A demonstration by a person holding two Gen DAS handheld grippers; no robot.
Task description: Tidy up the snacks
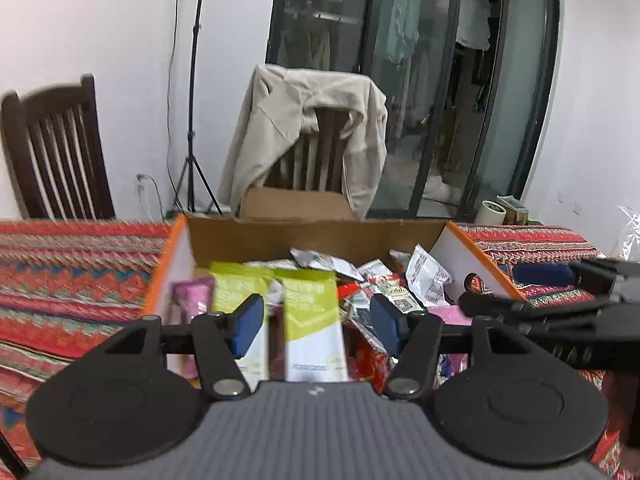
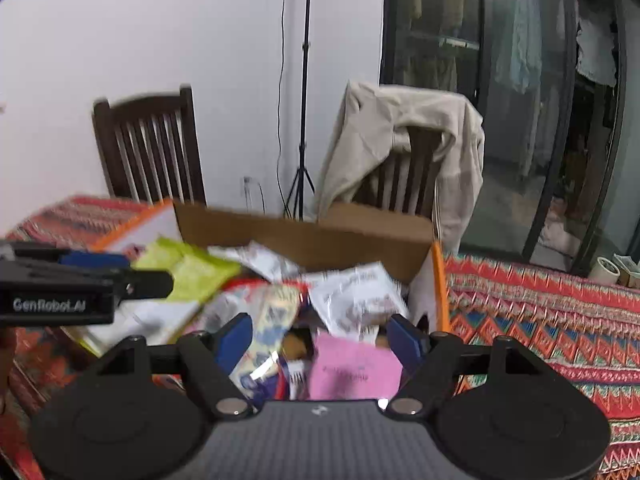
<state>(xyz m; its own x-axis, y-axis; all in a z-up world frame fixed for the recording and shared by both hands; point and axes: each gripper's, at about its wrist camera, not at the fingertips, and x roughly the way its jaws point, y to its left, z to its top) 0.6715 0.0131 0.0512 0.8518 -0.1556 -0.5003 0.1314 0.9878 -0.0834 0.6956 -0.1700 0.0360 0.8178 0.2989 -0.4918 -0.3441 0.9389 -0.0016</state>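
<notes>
**Two spread claws hover over a box of snacks**

An open cardboard box [image 1: 316, 236] with orange-edged flaps sits on a counter [image 1: 72, 272] covered in a red patterned cloth. Every place below is given relative to this box.

Inside the box lies a loose heap of snack packets. Toward its left side, two green-and-white packets [image 1: 312, 320] lie side by side, lengthwise, with a small pink packet [image 1: 192, 300] against the left wall. Toward the right side, crumpled white and silver wrappers [image 1: 428, 276] are piled at angles, with red packets beneath them and a flat pink packet [image 2: 352, 368] at the near right corner.

The left claw [image 1: 316, 322] hovers over the near left part of the box, its blue pads spread apart on either side of one green-and-white packet but not pressing it; it grips nothing. The right claw [image 2: 320, 342] hovers over the near right part, also spread and empty, above the flat pink packet and a shiny printed one. Each claw points downward into the box, probably so either can reach for a packet next.

Behind the box stand two dark wooden chairs; a beige jacket [image 1: 308, 128] is draped over the nearer one. The right wrist view is blurred, so its packet labels cannot be read.
</notes>
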